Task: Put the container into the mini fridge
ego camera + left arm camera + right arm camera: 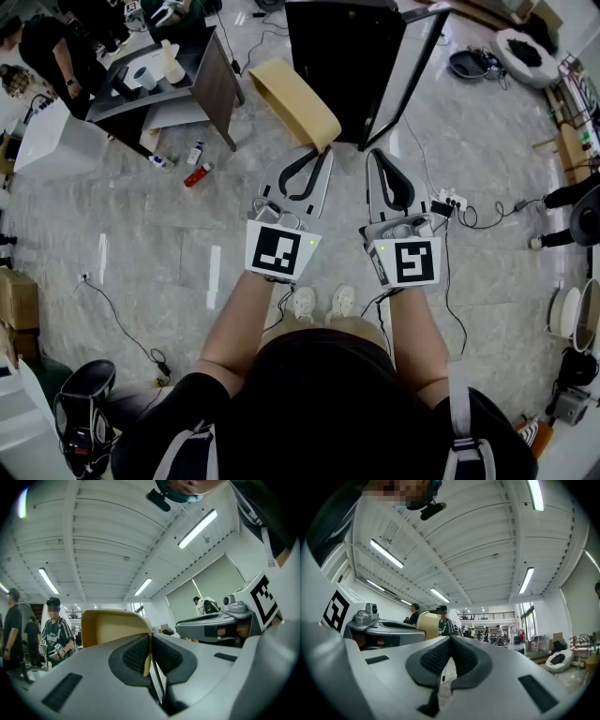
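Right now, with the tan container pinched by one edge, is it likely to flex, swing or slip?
The container is probably light: the left gripper holds it by one thin wall. That wall looks like plastic, so it may flex slightly. Clamped at one edge only, it could swing or slip if jolted.

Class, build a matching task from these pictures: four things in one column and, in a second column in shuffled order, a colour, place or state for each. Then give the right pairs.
1. left gripper
2. right gripper
3. mini fridge
4. power strip

A. white, lying on the floor
B. shut on the wall of the tan container
C. black, standing beyond both grippers
D. shut, with nothing between its jaws

Pairs: 1-B, 2-D, 3-C, 4-A
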Action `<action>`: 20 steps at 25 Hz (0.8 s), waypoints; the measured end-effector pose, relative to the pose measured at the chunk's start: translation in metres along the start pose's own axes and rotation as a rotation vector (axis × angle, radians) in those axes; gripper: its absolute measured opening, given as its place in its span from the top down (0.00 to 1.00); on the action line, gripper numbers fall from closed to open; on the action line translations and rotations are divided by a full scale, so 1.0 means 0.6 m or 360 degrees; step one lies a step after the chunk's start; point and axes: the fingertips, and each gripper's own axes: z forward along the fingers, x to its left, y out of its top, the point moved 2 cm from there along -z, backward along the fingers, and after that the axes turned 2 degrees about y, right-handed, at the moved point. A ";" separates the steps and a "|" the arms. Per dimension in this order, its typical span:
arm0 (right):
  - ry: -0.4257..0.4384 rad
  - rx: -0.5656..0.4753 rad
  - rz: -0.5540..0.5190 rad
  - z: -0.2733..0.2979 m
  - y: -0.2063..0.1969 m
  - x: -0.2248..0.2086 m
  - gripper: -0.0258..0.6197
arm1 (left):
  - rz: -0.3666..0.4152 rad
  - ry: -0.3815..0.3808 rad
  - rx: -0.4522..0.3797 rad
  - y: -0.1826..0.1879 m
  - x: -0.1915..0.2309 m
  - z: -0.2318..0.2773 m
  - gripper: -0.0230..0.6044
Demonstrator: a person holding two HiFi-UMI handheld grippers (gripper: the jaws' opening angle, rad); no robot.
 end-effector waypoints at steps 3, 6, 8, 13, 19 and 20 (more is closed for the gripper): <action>0.0003 0.0010 0.0005 0.001 0.000 0.003 0.90 | -0.0011 -0.0001 0.0013 -0.003 0.003 -0.005 0.91; -0.0005 0.0017 -0.0001 0.003 0.002 0.005 0.90 | -0.0015 -0.0003 0.0011 -0.003 0.009 -0.008 0.91; -0.0010 0.0017 0.0001 0.006 0.003 0.007 0.90 | -0.0006 -0.0002 0.0011 -0.002 0.015 -0.010 0.91; -0.0014 0.0014 0.0002 0.006 0.001 0.014 0.90 | 0.0013 -0.0010 0.0010 -0.005 0.019 -0.016 0.91; -0.0026 0.0017 0.0000 0.005 0.001 0.028 0.90 | 0.0016 -0.0013 0.0001 -0.007 0.027 -0.032 0.91; -0.0024 0.0019 0.0000 0.005 0.001 0.032 0.90 | 0.0017 -0.0014 0.0003 -0.007 0.029 -0.035 0.91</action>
